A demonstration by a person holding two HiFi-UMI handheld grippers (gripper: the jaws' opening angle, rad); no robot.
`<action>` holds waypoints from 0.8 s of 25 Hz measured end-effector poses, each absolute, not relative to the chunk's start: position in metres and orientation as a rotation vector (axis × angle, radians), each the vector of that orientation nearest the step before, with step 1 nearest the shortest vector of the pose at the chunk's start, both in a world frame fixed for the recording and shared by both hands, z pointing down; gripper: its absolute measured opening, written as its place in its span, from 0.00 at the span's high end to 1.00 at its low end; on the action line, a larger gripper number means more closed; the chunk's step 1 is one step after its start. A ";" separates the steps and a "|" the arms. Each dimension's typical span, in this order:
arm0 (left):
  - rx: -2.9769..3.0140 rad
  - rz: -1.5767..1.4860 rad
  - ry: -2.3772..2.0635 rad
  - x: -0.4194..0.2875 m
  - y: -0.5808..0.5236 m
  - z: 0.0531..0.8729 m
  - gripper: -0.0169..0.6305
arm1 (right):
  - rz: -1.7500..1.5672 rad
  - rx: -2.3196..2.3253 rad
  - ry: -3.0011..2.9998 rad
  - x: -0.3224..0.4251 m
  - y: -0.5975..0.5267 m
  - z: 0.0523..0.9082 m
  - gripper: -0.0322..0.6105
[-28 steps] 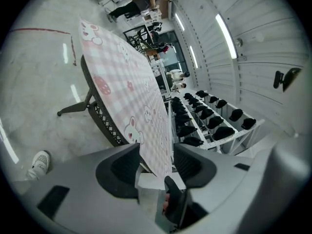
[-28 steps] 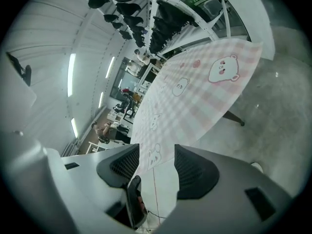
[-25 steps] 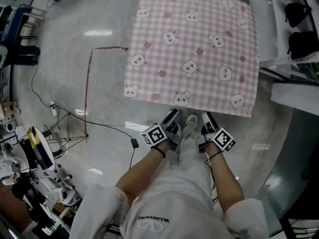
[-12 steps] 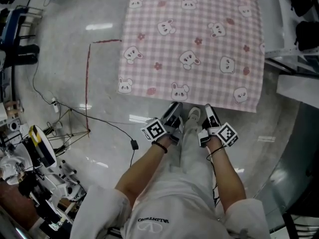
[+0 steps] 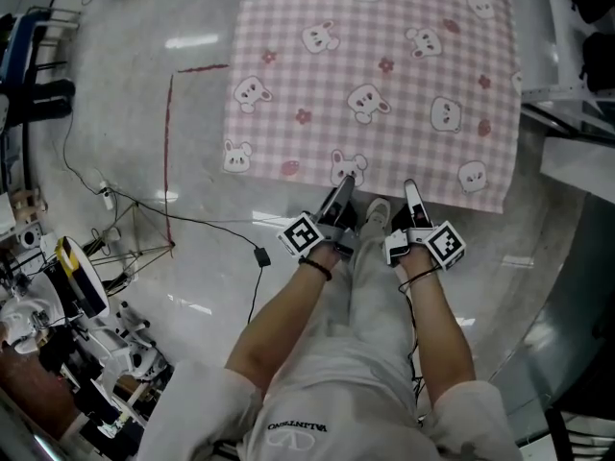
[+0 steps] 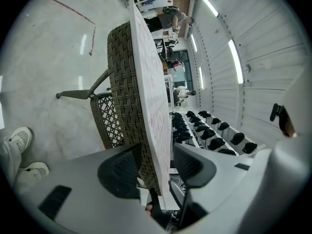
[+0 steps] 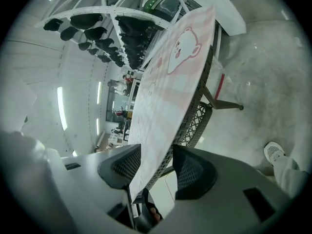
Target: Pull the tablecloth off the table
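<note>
A pale, glossy stone floor (image 5: 192, 161) spreads beneath both grippers, with a thin red line (image 5: 169, 152) marked on it well off to the left gripper's left. Straight ahead of the grippers, a pink-and-white checked tablecloth printed with cartoon animal faces and small flowers (image 5: 384, 65) lies spread over a brown woven-wicker table (image 6: 122, 72), its near edge reaching the gripper tips. The person's left gripper (image 6: 156, 155) has its grey jaws apart, straddling that near edge: the wicker rim and the cloth over it stand between the ribbed pads, with a gap showing on the cloth side. The right gripper (image 7: 155, 160), just beside the left one along the same edge, is closing its jaws, the overhanging hem of the cloth between them and not yet pinched. One white sneaker (image 5: 377, 214) shows between the two grippers. A thin black cable (image 5: 192, 229) trails across the floor to the left gripper's left.
</note>
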State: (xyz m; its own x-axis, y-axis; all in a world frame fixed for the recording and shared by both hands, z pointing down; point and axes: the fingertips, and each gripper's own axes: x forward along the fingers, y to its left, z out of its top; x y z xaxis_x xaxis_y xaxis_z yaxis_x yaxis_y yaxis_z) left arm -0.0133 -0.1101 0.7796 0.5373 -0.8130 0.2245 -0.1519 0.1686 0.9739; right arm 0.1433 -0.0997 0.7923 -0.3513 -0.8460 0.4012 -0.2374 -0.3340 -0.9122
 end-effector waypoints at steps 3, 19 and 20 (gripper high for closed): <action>1.333 -0.603 -0.938 -0.017 -0.114 0.785 0.67 | -1.718 -1.414 1.410 0.146 -0.096 0.799 0.65; 1.289 -0.702 -1.001 -0.038 -0.126 0.789 0.96 | -1.653 -1.441 1.292 0.160 -0.103 0.797 0.88; 1.286 -0.715 -0.998 -0.038 -0.127 0.792 0.96 | -1.650 -1.436 1.293 0.160 -0.103 0.800 0.89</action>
State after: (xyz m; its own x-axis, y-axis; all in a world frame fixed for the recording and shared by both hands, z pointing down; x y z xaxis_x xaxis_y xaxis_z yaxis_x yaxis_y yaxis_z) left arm -0.0383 -0.1265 0.7917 0.4252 -0.8831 0.1984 -0.0961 0.1739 0.9801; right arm 0.1599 -0.1034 0.8004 -0.2423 -0.8918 0.3822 -0.1573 -0.3526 -0.9225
